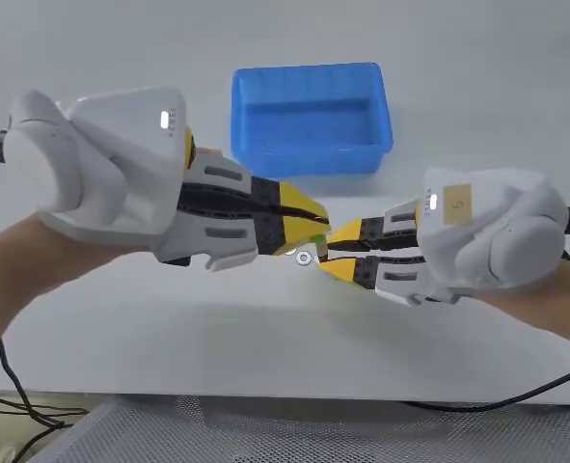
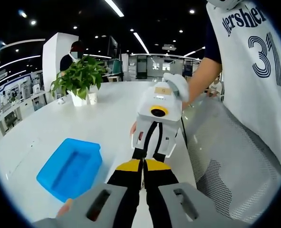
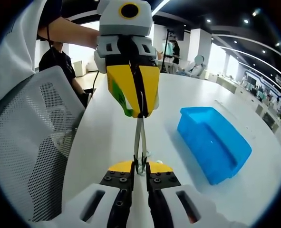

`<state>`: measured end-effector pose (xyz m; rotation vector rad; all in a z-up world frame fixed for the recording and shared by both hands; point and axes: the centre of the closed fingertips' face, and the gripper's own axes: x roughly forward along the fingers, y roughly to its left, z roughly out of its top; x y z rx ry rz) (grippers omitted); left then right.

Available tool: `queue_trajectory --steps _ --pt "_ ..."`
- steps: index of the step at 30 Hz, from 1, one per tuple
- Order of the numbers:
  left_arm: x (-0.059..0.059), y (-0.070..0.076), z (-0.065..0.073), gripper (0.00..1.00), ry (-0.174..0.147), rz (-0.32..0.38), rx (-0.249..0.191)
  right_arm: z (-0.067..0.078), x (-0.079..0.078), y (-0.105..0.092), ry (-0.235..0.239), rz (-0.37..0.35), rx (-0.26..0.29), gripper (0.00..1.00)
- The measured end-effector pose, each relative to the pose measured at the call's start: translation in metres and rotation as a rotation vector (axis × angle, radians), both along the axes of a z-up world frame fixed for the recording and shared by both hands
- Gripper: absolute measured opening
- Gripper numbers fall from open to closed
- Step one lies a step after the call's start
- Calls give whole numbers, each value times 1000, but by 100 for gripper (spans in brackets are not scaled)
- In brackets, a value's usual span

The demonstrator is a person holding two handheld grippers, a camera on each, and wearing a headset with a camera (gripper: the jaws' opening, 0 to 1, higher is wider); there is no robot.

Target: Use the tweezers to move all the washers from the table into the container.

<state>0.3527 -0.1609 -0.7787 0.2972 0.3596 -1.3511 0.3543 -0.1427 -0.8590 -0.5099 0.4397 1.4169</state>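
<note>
Both grippers meet tip to tip over the white table (image 1: 169, 338). My left gripper (image 1: 320, 225) comes in from the left, its yellow jaws shut on the narrow end of the metal tweezers (image 3: 140, 137). My right gripper (image 3: 139, 172) faces it and is shut on the wider end of the tweezers. The tweezers span the short gap between the two. A small silver washer (image 1: 304, 257) lies on the table just below the jaw tips. The blue container (image 1: 309, 116) stands open behind them. My left gripper's own jaws (image 2: 142, 167) point at the right gripper (image 2: 157, 114).
The table's front edge (image 1: 265, 395) runs close below the grippers, with a mesh chair (image 1: 294, 434) and cables (image 1: 24, 405) under it. A potted plant (image 2: 81, 78) stands far off on the table. A person in a numbered jersey (image 2: 254, 71) holds the grippers.
</note>
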Motion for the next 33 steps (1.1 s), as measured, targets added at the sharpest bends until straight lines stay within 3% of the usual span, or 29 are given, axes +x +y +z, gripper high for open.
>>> queue_trajectory --steps 18,33 --pt "0 1 0 5 17 -2 2 -3 -1 3 33 75 -6 10" --pt "-1 3 3 5 25 -11 14 0 -3 4 50 79 -6 9"
